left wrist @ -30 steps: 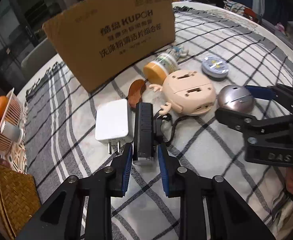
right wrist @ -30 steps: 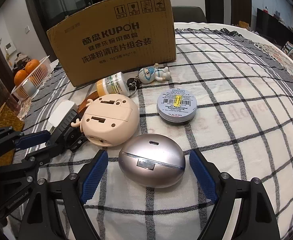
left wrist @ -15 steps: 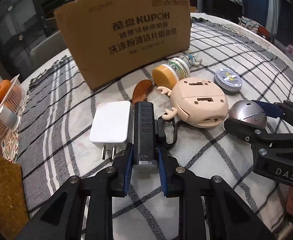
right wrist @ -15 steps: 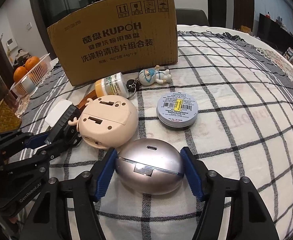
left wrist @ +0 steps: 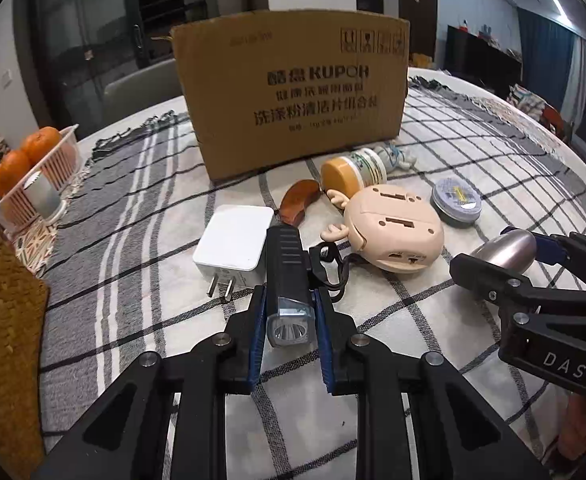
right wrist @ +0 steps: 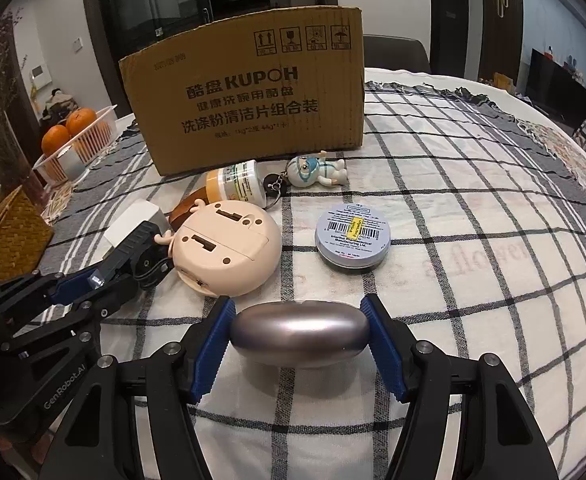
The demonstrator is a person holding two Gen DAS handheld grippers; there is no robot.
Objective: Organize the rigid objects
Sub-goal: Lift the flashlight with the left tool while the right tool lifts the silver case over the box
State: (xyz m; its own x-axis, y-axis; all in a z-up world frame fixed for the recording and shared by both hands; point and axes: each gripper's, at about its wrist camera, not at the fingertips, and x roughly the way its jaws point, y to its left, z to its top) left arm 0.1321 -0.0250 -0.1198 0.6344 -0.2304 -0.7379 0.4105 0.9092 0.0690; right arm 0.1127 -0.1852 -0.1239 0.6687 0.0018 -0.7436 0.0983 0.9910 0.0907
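- Black flashlight [left wrist: 289, 280]: clamped between the blue pads of the left claw [left wrist: 289, 322], lens end toward the camera, its cord looped beside it on the checked cloth of the surface [right wrist: 473, 280].
- Silver egg-shaped case [right wrist: 299, 338]: gripped at both ends by the right claw [right wrist: 299, 330], whose jaws have just been closing onto it.
- White charger [left wrist: 235, 242]: just left of the flashlight, prongs toward the camera.
- Beige round toy [right wrist: 225, 248]: lying underside up between flashlight and round tin [right wrist: 352, 236].
- Yellow-capped bottle [right wrist: 237, 188] and figurine keychain [right wrist: 313, 170]: lying in front of the cardboard box [right wrist: 245, 96].
- Brown wooden piece [left wrist: 299, 202]: between charger and bottle.
- Basket of oranges [left wrist: 33, 184]: at the left edge of the surface.
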